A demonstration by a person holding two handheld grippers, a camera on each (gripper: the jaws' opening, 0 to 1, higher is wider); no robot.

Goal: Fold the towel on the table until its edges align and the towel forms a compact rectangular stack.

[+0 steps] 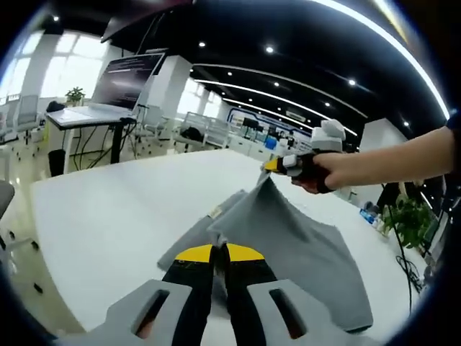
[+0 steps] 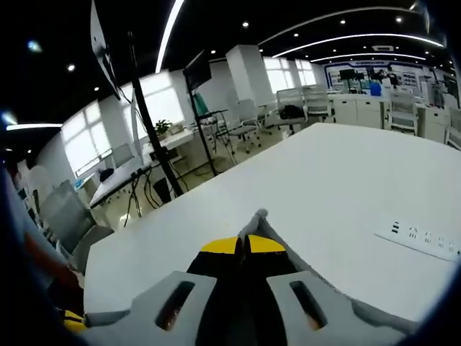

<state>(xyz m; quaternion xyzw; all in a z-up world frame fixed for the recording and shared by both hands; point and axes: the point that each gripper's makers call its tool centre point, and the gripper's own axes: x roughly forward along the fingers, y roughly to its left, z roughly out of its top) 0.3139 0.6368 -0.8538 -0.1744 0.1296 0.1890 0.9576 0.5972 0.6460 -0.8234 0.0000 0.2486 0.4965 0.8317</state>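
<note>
Both grippers pinch the grey towel (image 1: 288, 238) off the white table (image 1: 115, 216).
Left gripper (image 1: 220, 252) clamps one corner; right gripper (image 2: 245, 245) clamps another.

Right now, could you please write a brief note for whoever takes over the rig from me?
Left gripper: shut on the grey towel at its near corner.
Right gripper: shut on another corner, lifted off the white table; a hand holds it.
Towel: partly raised between both grippers, the rest lying rumpled on the table.
Done: two corners gripped.
Left: carry them over, align edges, fold again into a compact rectangle.
</note>
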